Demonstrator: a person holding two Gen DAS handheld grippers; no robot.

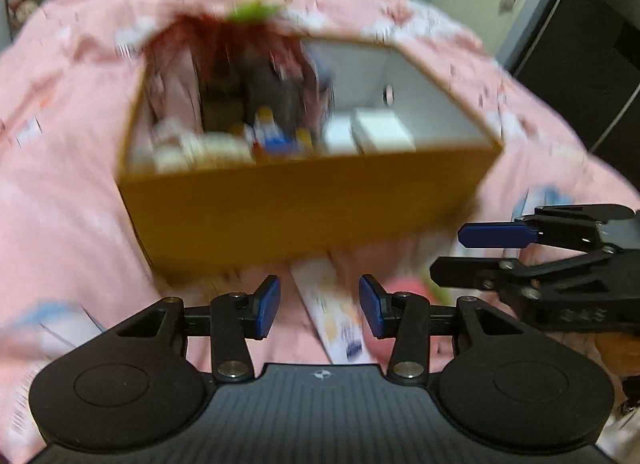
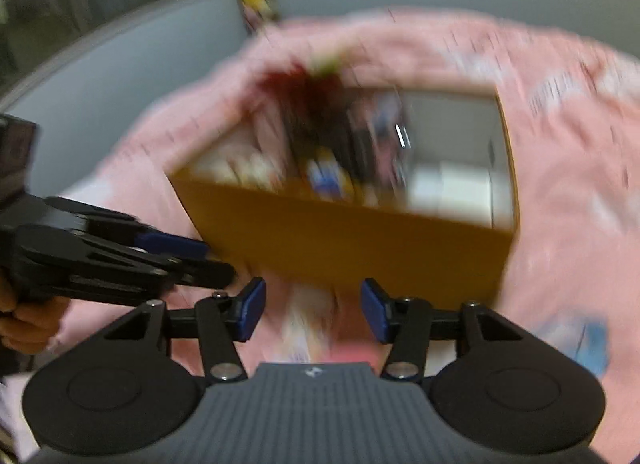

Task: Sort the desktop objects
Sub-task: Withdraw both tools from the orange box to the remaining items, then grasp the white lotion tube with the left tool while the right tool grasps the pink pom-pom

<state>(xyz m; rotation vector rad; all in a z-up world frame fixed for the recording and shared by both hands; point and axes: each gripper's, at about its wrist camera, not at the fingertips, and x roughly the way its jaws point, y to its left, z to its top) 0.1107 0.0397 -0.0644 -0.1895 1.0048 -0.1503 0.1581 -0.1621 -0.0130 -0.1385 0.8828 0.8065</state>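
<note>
A yellow-brown open box (image 1: 304, 207) stands on a pink bedspread (image 1: 68, 167), holding several blurred items and two white packs (image 1: 368, 131) at its right. It also shows in the right wrist view (image 2: 360, 248). My left gripper (image 1: 319, 310) is open and empty, in front of the box, above a flat white printed packet (image 1: 336, 316). My right gripper (image 2: 313, 312) is open and empty, also in front of the box above a blurred packet (image 2: 308, 328). Each gripper shows in the other's view: the right one (image 1: 464, 252), the left one (image 2: 208, 264).
The pink bedspread covers the whole surface in the right wrist view (image 2: 568, 183) too. A pink object (image 1: 404, 288) lies between the grippers. A white and blue item (image 1: 52, 328) lies at the left. A grey wall (image 2: 120, 103) stands behind.
</note>
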